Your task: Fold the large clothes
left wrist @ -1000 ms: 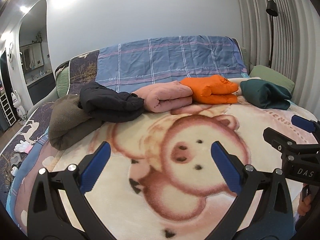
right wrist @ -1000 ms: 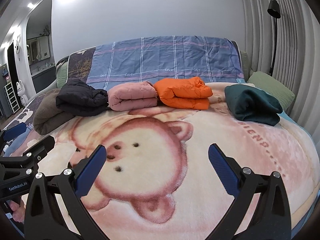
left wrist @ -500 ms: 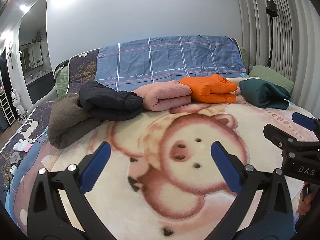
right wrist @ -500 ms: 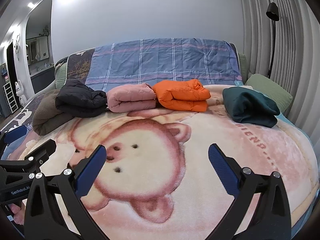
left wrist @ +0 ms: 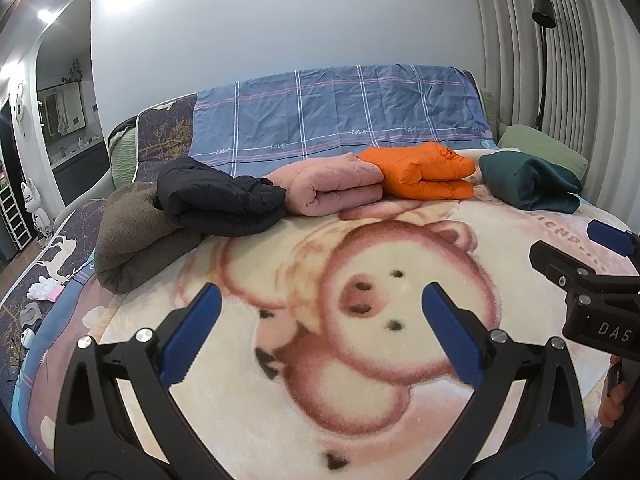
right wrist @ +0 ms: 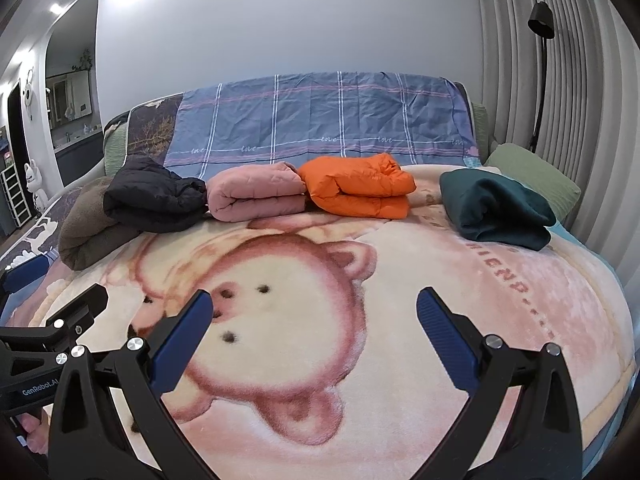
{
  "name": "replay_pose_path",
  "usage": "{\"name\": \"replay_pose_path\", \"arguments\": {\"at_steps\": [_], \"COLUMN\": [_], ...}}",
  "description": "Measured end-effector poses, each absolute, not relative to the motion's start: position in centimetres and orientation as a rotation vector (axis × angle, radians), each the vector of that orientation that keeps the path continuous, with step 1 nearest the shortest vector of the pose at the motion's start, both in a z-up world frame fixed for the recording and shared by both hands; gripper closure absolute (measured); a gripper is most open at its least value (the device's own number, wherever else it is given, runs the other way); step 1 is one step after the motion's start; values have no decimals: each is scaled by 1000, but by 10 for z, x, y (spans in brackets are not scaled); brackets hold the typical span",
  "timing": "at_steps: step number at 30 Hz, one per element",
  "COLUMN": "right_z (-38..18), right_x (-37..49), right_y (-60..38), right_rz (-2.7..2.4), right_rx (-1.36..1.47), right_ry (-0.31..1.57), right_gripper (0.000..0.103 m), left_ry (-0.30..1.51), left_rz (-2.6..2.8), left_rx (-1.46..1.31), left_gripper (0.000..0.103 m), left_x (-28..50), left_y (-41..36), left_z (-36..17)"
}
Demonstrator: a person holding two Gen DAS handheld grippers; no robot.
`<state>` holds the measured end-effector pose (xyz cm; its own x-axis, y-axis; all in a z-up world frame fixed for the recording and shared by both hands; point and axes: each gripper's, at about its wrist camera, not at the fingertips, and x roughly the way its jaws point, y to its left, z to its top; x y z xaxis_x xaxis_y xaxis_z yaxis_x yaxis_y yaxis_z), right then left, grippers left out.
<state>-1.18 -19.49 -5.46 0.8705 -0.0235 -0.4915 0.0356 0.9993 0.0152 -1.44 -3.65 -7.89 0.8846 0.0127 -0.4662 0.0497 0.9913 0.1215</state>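
Observation:
Several folded garments lie in a row at the far side of the bed: a brown one (left wrist: 132, 236), a black jacket (left wrist: 216, 200), a pink one (left wrist: 336, 186), an orange one (left wrist: 424, 172) and a dark green one (left wrist: 528, 182). In the right wrist view they show as brown (right wrist: 92, 228), black (right wrist: 152, 196), pink (right wrist: 256, 192), orange (right wrist: 360, 186) and dark green (right wrist: 500, 208). My left gripper (left wrist: 320, 332) is open and empty above the bear blanket (left wrist: 360, 380). My right gripper (right wrist: 312, 336) is open and empty too, beside it.
A blue plaid sheet (right wrist: 320, 120) covers the headboard. A green pillow (right wrist: 536, 184) lies at the far right, with a floor lamp (right wrist: 540, 60) behind it. Small white items (left wrist: 44, 290) lie on the bed's left edge. A doorway opens at the left.
Both grippers have tilted or drawn back slightly, so the bed and garments sit a little lower and further in view. Both stay open and empty.

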Motion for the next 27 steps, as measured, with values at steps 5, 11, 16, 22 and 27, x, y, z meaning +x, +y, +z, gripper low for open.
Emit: {"name": "replay_pose_path", "arguments": {"at_steps": [5, 11, 16, 22, 27], "right_z": [-56, -57, -58, -59, -59], "right_x": [-11, -9, -9, -7, -7], "right_y": [-194, -196, -196, -197, -197], "right_rz": [-36, -36, -36, -37, -38], "right_rx": [23, 24, 23, 22, 22], "right_ry": [515, 518, 521, 524, 524], "right_gripper": [1, 1, 1, 1, 1], "left_ry": [493, 496, 497, 497, 496], "left_rz": [-17, -14, -13, -14, -12], "left_rx": [132, 133, 133, 133, 134], "left_gripper": [2, 2, 2, 2, 2], "left_x": [-12, -10, -10, -9, -9], "left_y": [-36, -35, -35, -36, -36], "left_z": [-81, -82, -82, -82, -83]}}
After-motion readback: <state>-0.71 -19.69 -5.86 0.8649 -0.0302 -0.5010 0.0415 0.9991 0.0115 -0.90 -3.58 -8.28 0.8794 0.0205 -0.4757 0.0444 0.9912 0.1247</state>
